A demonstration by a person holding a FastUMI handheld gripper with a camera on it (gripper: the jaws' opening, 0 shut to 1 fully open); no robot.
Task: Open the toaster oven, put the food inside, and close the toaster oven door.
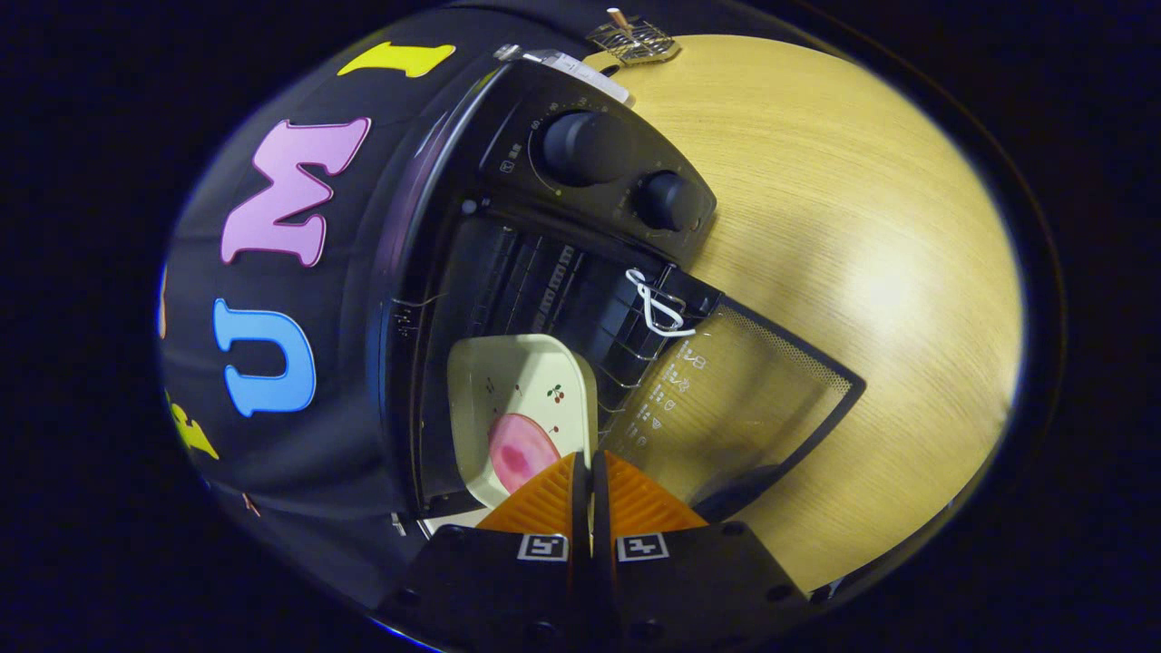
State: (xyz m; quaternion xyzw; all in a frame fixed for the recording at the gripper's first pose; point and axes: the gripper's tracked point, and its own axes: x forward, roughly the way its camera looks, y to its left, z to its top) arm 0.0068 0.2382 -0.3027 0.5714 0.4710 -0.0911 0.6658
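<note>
Here my gripper [585,467] pinches the plate's [521,385] rim, fingers almost closed, pink food [520,451] at eleven o'clock, inside the open oven [580,227].

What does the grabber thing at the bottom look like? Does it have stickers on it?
The gripper has two wedge-shaped fingers with ridged, ribbed faces that narrow toward their tips. Each finger sits on a dark, blocky base with round screw holes. Yes, there are markings: each base carries one small square black-and-white tag, like a tiny pixel pattern, side by side next to the middle gap.
</note>
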